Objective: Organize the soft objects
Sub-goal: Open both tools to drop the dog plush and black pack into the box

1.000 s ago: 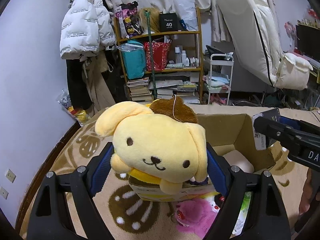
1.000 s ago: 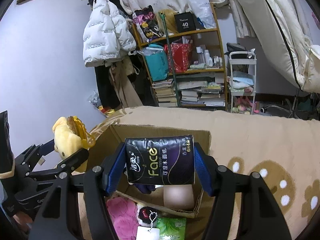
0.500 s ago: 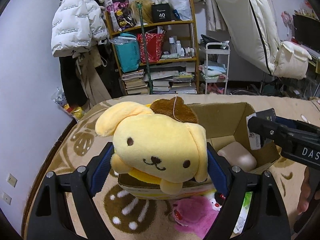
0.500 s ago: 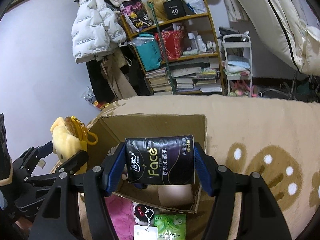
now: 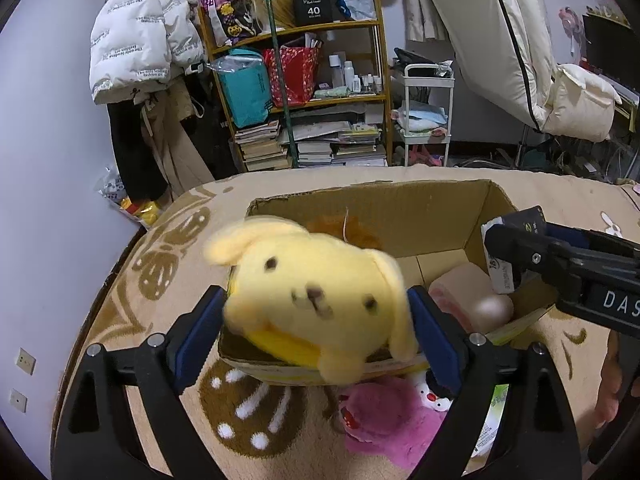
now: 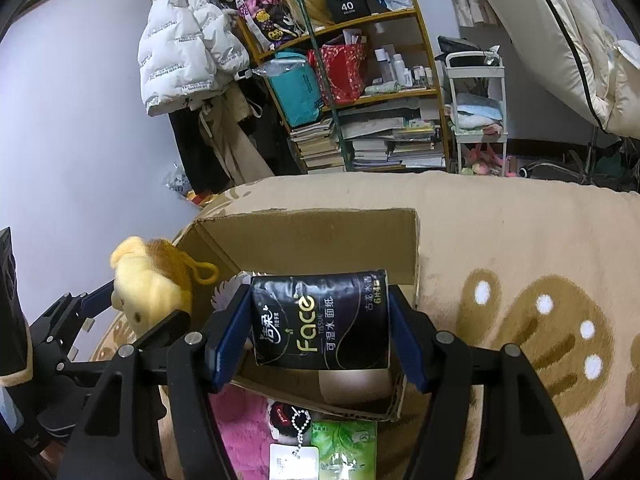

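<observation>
A yellow dog plush (image 5: 316,300) with a brown cap sits blurred and tipped forward between the blue pads of my left gripper (image 5: 316,320), over the near-left corner of an open cardboard box (image 5: 360,196). The jaws are opening and the pads look loosened from its sides. In the right wrist view the same plush (image 6: 148,280) shows at the left, beside the box (image 6: 320,236). My right gripper (image 6: 320,320) is shut on a black "Face" tissue pack (image 6: 320,320), held over the box's near edge.
A beige soft object (image 5: 464,292) lies inside the box. In front of the box on the tan paw-print rug (image 6: 520,240) lie a pink plush (image 5: 384,420), a small tagged toy (image 6: 288,420) and a green tissue pack (image 6: 344,444). Cluttered shelves (image 5: 304,92) stand behind.
The yellow plush has tipped forward and sunk lower between the left pads, now blurred. Both grippers have come a little lower over the box. The tissue pack stays gripped.
</observation>
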A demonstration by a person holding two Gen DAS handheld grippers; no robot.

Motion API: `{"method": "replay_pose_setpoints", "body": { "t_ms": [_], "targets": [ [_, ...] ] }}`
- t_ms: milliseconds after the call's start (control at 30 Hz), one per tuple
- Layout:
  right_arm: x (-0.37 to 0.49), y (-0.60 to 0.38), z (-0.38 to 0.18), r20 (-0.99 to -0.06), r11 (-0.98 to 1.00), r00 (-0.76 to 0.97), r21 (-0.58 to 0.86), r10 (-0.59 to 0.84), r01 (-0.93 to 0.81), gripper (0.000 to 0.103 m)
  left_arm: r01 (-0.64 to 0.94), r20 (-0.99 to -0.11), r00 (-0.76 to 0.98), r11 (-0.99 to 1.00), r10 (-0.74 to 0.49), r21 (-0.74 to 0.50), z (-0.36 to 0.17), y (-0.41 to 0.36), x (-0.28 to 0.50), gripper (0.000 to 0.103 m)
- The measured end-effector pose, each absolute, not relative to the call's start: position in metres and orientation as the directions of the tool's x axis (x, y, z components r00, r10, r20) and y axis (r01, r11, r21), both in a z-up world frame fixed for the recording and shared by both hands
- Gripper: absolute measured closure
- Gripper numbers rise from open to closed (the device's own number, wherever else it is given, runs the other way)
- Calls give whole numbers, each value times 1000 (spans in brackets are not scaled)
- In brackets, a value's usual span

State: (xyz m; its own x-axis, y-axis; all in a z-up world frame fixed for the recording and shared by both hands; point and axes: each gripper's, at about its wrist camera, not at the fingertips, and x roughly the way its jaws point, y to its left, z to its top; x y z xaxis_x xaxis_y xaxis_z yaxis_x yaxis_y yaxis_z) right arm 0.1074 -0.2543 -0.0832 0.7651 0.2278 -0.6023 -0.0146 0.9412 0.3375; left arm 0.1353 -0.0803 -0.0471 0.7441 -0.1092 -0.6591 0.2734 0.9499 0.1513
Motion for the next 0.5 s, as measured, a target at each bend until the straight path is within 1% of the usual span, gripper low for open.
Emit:
{"method": "replay_pose_setpoints", "body": {
  "t_ms": [67, 133, 200, 267, 433, 500],
  "targets": [
    [107, -254, -84, -608, 942, 761, 336, 227, -12, 33, 269, -659, 745, 951, -105, 153, -47, -79, 135, 11],
    [107, -255, -85, -613, 940, 757, 340, 228, -8, 33, 263, -657, 747, 952, -101, 154, -46, -78, 135, 6],
    [107, -257, -85, -614, 937, 755, 348, 231, -3, 30, 259, -653, 751, 953, -97, 157, -45, -77, 134, 6],
    [106, -257, -84, -612, 937, 757, 350, 230, -1, 23, 256, -657, 748, 953, -90, 160, -45, -76, 134, 5],
    [102, -259, -82, -611, 936, 759, 352, 226, 4, 14, 233, -669, 739, 961, -78, 145, -43, -70, 132, 4],
    [100, -260, -81, -611, 935, 759, 354, 226, 6, 13, 223, -664, 743, 965, -77, 137, -39, -67, 129, 4]
  ]
}}
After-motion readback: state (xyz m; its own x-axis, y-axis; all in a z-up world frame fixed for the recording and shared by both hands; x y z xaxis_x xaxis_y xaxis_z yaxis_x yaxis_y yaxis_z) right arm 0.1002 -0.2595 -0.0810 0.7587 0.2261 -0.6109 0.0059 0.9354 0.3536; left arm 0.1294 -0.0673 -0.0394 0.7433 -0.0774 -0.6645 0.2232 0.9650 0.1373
